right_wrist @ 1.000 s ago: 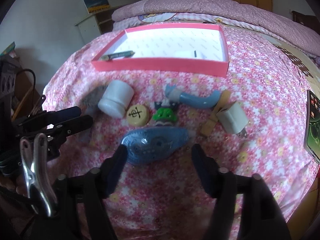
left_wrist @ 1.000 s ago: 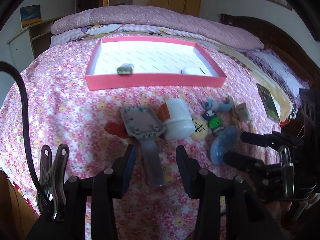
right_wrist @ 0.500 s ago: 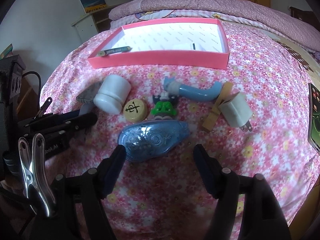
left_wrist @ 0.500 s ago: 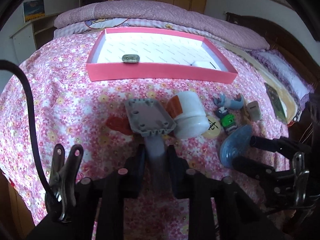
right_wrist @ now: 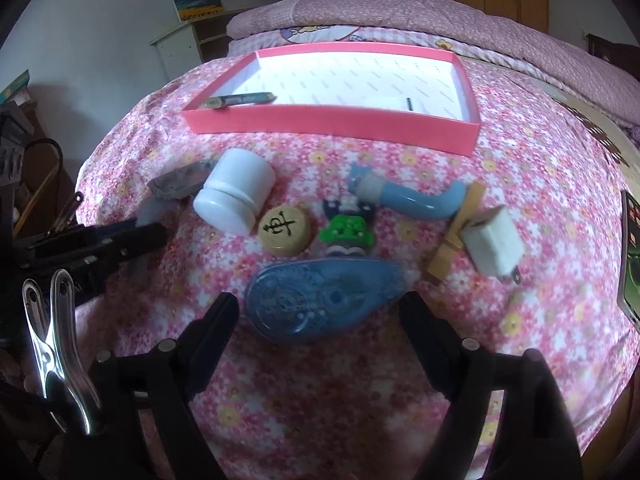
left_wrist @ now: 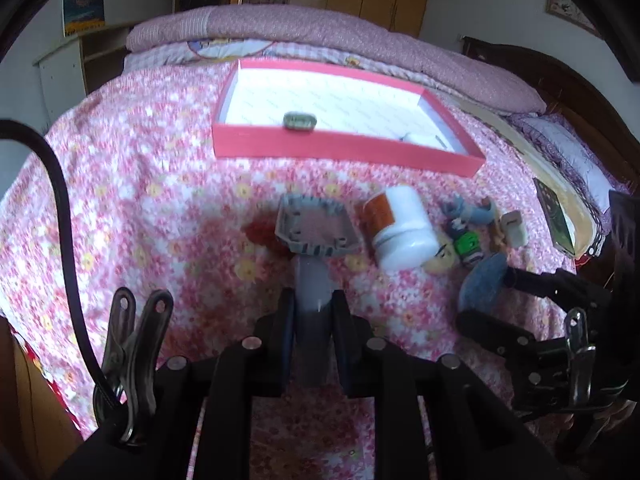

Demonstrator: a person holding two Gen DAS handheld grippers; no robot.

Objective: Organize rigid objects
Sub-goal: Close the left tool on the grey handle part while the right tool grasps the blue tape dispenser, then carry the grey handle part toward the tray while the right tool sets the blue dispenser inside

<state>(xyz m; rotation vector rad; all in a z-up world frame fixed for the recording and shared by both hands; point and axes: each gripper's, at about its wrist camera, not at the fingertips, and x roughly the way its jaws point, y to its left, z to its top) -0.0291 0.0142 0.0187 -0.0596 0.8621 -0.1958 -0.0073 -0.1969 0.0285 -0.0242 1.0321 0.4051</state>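
The flowered bedspread [right_wrist: 520, 168] fills everything ahead of both your claws, and the pink tray [left_wrist: 340, 148] sits on it well beyond your left gripper [left_wrist: 314, 320], straight ahead and a little right. Inside the tray, a small grey piece [left_wrist: 300, 121] lies against the near wall, and a white object [left_wrist: 420, 138] rests toward the right corner; in the right wrist view a dark pen-like stick [right_wrist: 240, 100] lies in the tray's near left corner.

Your left gripper is clamped on the handle of the grey brush-like tool [left_wrist: 314, 240], whose flat head points away from you toward the tray. Just right of that head lies the white bottle [left_wrist: 404, 228] on its side.

Your right gripper [right_wrist: 320, 320] is spread wide, touching nothing, with the blue tape dispenser [right_wrist: 324, 300] lying flat between its fingertips and slightly ahead. Just beyond the dispenser sit the round wooden chess piece [right_wrist: 285, 230], to the left, and the green toy figure [right_wrist: 348, 230], in the middle. Farther ahead lies the blue curved tube [right_wrist: 412, 200]. Ahead to the right are the white charger plug [right_wrist: 494, 246] and, touching it, a wooden clothespin [right_wrist: 452, 240].
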